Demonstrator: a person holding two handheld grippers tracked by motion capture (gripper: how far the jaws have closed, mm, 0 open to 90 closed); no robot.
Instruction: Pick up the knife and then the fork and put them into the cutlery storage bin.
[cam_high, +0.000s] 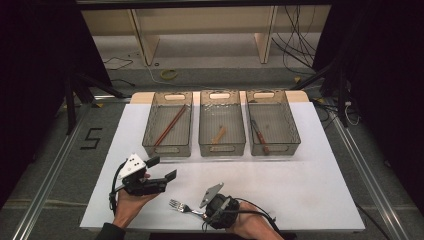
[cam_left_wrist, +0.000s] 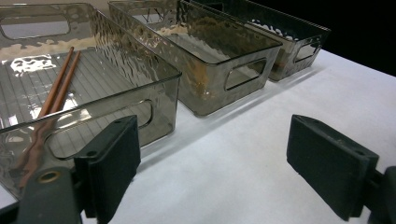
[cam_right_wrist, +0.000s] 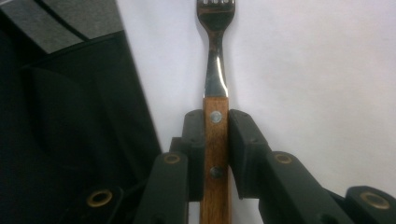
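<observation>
A fork (cam_high: 177, 205) with a wooden handle lies on the white table top near the front edge, tines pointing left. My right gripper (cam_high: 202, 212) is shut on its handle. In the right gripper view the two pads (cam_right_wrist: 243, 140) press the handle of the fork (cam_right_wrist: 215, 70) from both sides, and the metal neck and tines reach out ahead over the white surface. My left gripper (cam_high: 161, 169) hovers to the left of the fork, in front of the left bin, and is open with nothing between its fingers (cam_left_wrist: 116, 158).
Three smoked clear bins stand in a row at the back. The left bin (cam_high: 150, 127) holds chopsticks (cam_left_wrist: 58, 88), the middle bin (cam_high: 222, 149) a short wooden piece (cam_high: 218, 135), the right bin (cam_high: 295, 132) a wood-handled utensil (cam_high: 260, 137). The table's front edge is close to both hands.
</observation>
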